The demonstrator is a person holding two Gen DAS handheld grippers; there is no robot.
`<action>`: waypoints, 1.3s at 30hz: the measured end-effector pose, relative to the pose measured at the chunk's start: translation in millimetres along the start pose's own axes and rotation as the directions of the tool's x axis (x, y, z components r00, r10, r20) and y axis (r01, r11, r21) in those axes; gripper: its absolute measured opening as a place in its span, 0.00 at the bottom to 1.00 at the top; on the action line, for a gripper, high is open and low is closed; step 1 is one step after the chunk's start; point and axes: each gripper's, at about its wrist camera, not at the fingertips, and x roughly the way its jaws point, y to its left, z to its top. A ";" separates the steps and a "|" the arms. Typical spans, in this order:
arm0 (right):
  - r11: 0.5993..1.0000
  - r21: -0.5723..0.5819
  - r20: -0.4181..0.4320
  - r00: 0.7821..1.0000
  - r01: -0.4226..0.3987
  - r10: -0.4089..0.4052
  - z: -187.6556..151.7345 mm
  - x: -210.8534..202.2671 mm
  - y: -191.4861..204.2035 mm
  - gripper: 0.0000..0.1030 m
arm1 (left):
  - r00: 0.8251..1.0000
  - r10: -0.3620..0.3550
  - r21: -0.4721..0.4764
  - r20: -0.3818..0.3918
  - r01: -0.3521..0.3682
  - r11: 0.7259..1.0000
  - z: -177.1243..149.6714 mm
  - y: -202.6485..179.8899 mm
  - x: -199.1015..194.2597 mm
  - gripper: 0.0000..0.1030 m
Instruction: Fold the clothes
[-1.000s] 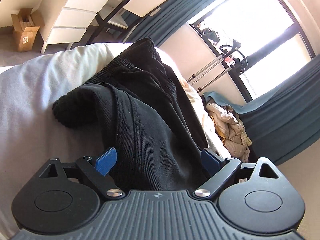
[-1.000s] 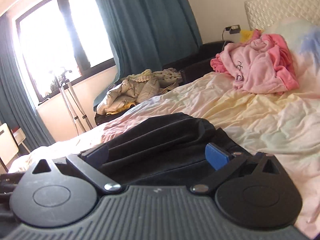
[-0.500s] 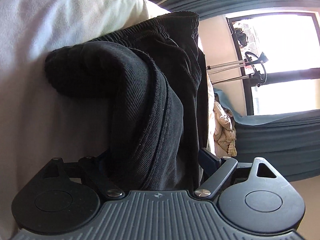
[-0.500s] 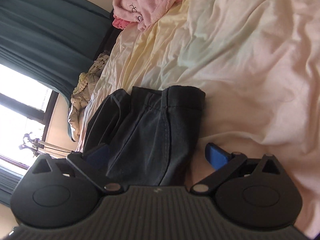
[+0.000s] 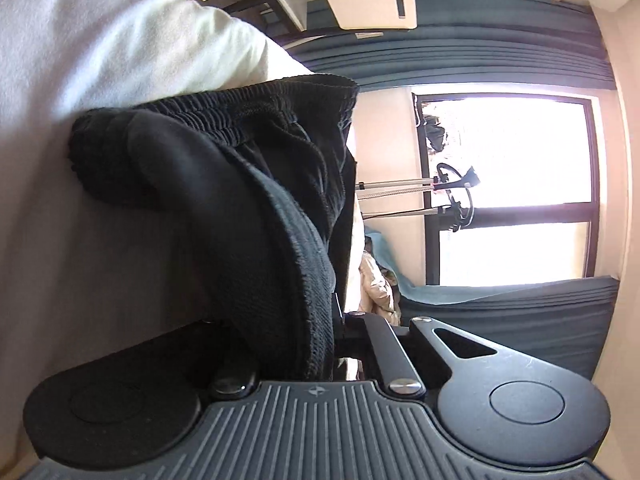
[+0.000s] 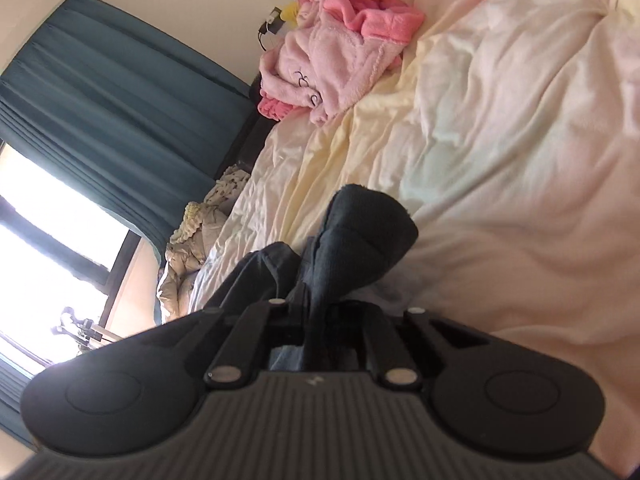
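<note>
Black trousers (image 5: 256, 184) with an elastic ribbed waistband lie bunched on the pale bed sheet (image 5: 80, 60). My left gripper (image 5: 316, 336) is shut on a thick fold of the trousers, and cloth hides its fingertips. In the right wrist view the same black trousers (image 6: 360, 248) rise in a folded bundle over the cream sheet (image 6: 500, 140). My right gripper (image 6: 316, 320) is shut on that bundle, its arms drawn close together around the cloth.
A pink fleece garment (image 6: 336, 52) is heaped near the headboard. Beige clothing (image 6: 196, 232) lies beside the bed by teal curtains (image 6: 100, 112). A bright window (image 5: 508, 184), a metal stand (image 5: 420, 192) and a chair (image 5: 360, 4) are beyond the bed edge.
Both grippers were open around the trousers a second ago; both have closed on folds of the black cloth and rolled sideways, lifting the fabric into a bundle.
</note>
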 end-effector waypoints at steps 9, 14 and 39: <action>0.995 -0.104 0.062 0.998 -0.010 0.016 9.5 -43.2 28.9 0.06 | 0.999 -0.014 0.010 -0.032 0.014 1.000 19.7 -5.9 -51.6 0.08; 0.980 -0.199 0.064 0.998 -0.007 0.021 16.5 -18.0 79.3 0.06 | 1.000 0.000 0.082 -0.021 0.002 0.997 34.2 -44.9 -18.0 0.08; 0.807 -0.580 -0.148 0.961 0.107 -0.234 -42.4 339.6 167.0 0.42 | 0.938 0.318 0.407 0.134 -0.345 0.846 45.3 -88.6 330.9 0.32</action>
